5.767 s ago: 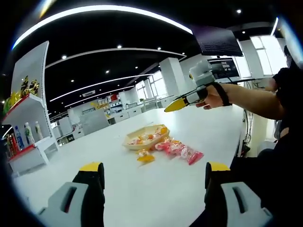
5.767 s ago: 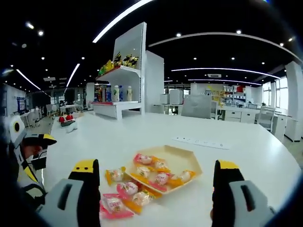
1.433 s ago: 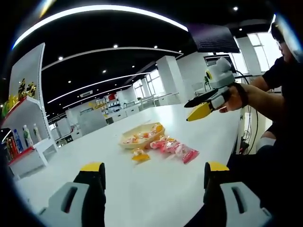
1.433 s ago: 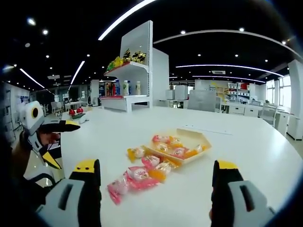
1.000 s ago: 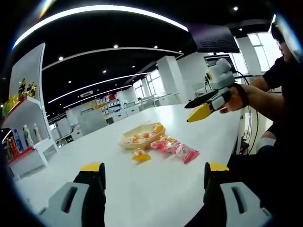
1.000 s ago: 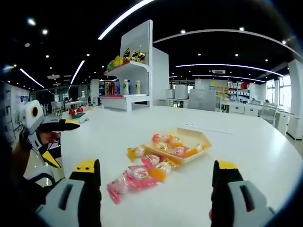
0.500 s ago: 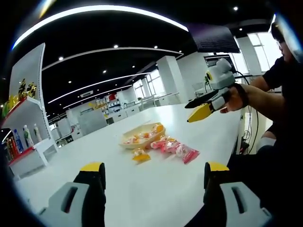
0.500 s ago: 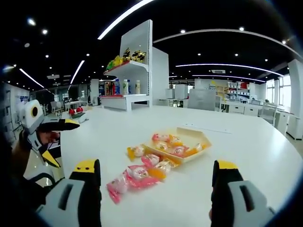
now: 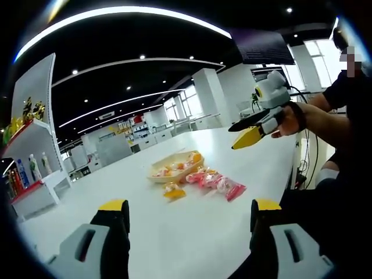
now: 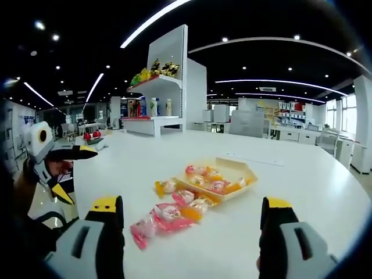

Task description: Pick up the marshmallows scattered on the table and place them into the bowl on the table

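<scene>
A shallow beige bowl (image 9: 165, 178) (image 10: 233, 167) sits mid-table holding several wrapped marshmallows (image 10: 210, 181). Beside it on the white table lie an orange-wrapped marshmallow (image 9: 174, 192) (image 10: 164, 186) and several pink-wrapped ones (image 9: 220, 184) (image 10: 154, 218). My left gripper (image 9: 189, 204) is open and empty, well short of them. My right gripper (image 10: 192, 203) is also open and empty, facing the pile from the other side. Each gripper appears in the other's view, held in a hand above the table: the right gripper (image 9: 251, 132) at upper right, the left gripper (image 10: 55, 156) at far left.
A white shelf unit (image 10: 156, 93) (image 9: 35, 145) with bottles and snack packs stands beyond the table. A white power strip (image 10: 250, 158) lies behind the bowl. The person (image 9: 343, 122) sits at the table's right edge. Office desks and chairs fill the background.
The right gripper has drifted slightly up and to the right in the left gripper view. The bowl and marshmallows lie as before.
</scene>
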Motion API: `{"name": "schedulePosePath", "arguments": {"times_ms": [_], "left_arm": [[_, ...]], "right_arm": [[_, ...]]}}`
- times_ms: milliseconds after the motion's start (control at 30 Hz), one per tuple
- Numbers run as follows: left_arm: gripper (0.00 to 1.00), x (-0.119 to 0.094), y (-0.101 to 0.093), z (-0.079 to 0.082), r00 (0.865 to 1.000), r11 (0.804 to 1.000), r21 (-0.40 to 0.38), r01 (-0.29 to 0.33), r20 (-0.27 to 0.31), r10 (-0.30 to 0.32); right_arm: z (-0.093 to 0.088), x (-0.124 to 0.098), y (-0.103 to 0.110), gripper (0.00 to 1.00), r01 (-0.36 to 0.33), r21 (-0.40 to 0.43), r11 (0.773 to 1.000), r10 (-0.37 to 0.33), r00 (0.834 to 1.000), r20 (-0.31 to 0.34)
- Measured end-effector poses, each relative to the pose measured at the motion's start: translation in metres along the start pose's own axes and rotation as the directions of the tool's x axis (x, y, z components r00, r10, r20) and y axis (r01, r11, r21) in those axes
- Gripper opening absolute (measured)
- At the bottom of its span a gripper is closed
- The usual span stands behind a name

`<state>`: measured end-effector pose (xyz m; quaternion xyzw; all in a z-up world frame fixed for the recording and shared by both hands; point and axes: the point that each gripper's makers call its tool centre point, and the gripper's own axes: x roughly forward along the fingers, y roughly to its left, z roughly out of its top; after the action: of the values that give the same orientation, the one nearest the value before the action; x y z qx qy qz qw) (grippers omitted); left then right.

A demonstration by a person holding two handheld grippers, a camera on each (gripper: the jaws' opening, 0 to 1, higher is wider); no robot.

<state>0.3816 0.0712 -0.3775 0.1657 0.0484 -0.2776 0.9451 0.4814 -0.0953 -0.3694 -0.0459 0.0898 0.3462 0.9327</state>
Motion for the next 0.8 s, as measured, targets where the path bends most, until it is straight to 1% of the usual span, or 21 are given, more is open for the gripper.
{"name": "schedulePosePath", "arguments": {"times_ms": [267, 433, 633, 800], "left_arm": [[0.85, 0.0, 0.001, 0.0, 1.0, 1.0, 0.001, -0.002, -0.001, 0.002], [0.85, 0.0, 0.002, 0.0, 1.0, 1.0, -0.001, -0.005, 0.0, 0.005], [0.85, 0.0, 0.003, 0.0, 1.0, 1.0, -0.001, -0.005, 0.001, 0.005], [0.85, 0.0, 0.002, 0.001, 1.0, 1.0, -0.001, -0.004, 0.005, 0.004]], "right_arm": [[0.001, -0.016, -0.003, 0.95, 0.027, -0.004, 1.0, -0.026, 0.999, 0.017], [0.002, -0.031, -0.013, 0.94, 0.052, 0.006, 0.999, -0.052, 0.998, 0.032], [0.01, -0.059, -0.007, 0.94, 0.075, 0.004, 0.997, -0.075, 0.995, 0.065], [0.014, -0.075, 0.0, 0.94, 0.076, 0.0, 0.997, -0.076, 0.994, 0.083]]}}
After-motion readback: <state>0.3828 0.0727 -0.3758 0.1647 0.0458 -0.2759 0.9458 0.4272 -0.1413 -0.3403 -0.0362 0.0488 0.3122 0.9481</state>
